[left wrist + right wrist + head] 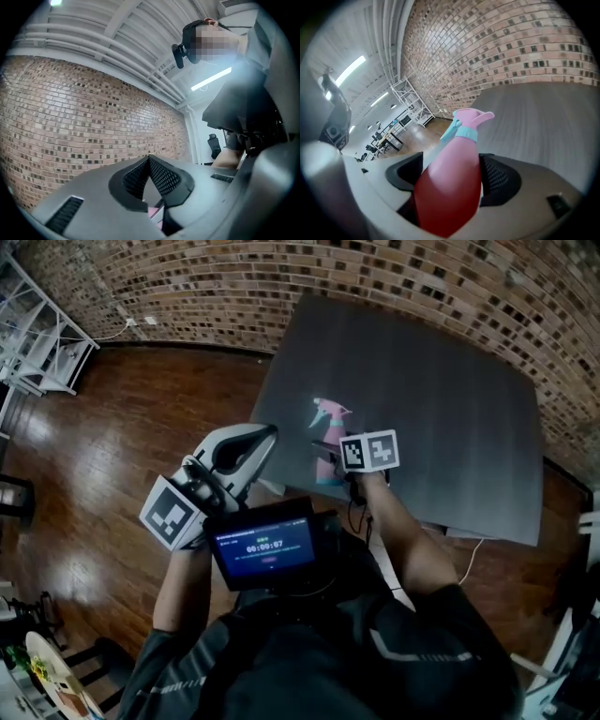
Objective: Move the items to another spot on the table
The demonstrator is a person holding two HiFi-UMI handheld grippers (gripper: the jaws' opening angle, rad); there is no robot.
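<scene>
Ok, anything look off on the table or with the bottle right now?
Nothing looks spilled or damaged. One oddity: the spray bottle sits lengthwise between the jaws of the right gripper, which press its sides, with the nozzle pointing away. The left gripper is shut, empty, beside the table.

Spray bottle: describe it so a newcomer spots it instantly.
Find the grey table beside the brick wall, then its edge nearest the person. The spray bottle is between the jaws of the right gripper: pink body, light-blue trigger, the only item on the tabletop.
</scene>
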